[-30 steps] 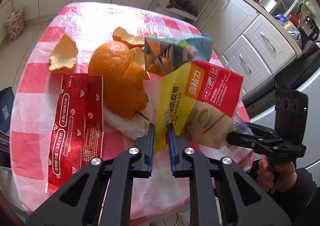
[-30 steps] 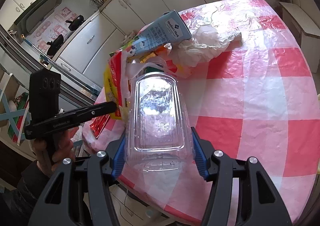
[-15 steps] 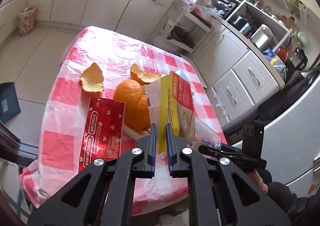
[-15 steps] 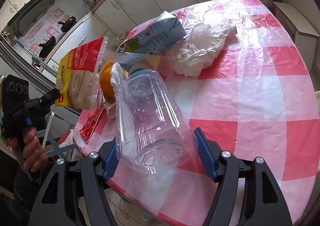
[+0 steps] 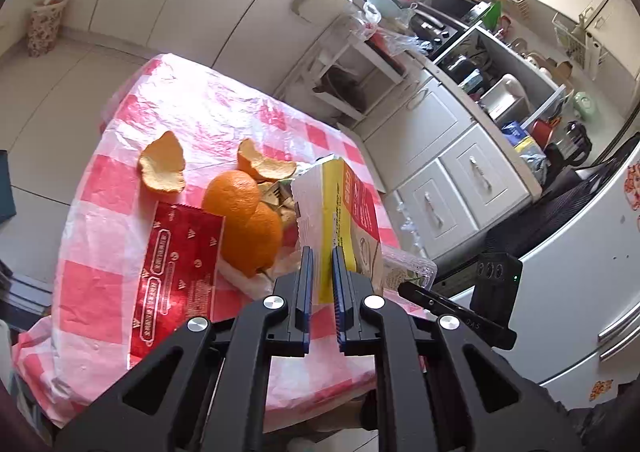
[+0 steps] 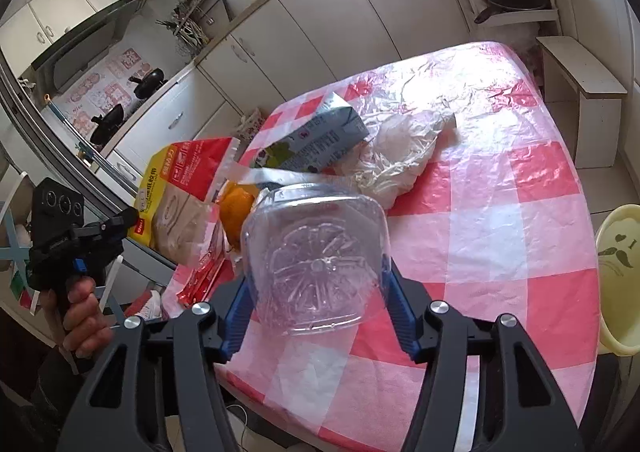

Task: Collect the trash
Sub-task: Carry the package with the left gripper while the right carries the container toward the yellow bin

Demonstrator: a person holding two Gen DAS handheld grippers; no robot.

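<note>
**Plastic bottle and tape packet lifted clear of the checked cloth**

Plastic trash is hanging in both grippers above the near edge of the counter (image 6: 552, 167). The right gripper (image 6: 316, 304) is clasping a clear plastic bottle (image 6: 316, 252) across its body, base toward the camera; its jaws have just been closing a little, the bottle between them. The left gripper (image 5: 320, 284) is clenched on the lower edge of a yellow-and-red tape packet (image 5: 344, 207), which is standing up like a flag because only that thin edge is being pinched.

Both pieces are being held off the cloth, probably so they can be carried away together to a bin; no bin is clearly showing in either view.

Left of the packet, more trash is waiting on the counter: a red foil wrapper (image 5: 176, 268) lying flat, orange peel (image 5: 162, 167) scattered beyond it, and an orange (image 5: 244, 219) heaped beside them. Farther off, a blue drink carton (image 6: 316, 139) is leaning on a crumpled white plastic bag (image 6: 400, 155).
</note>
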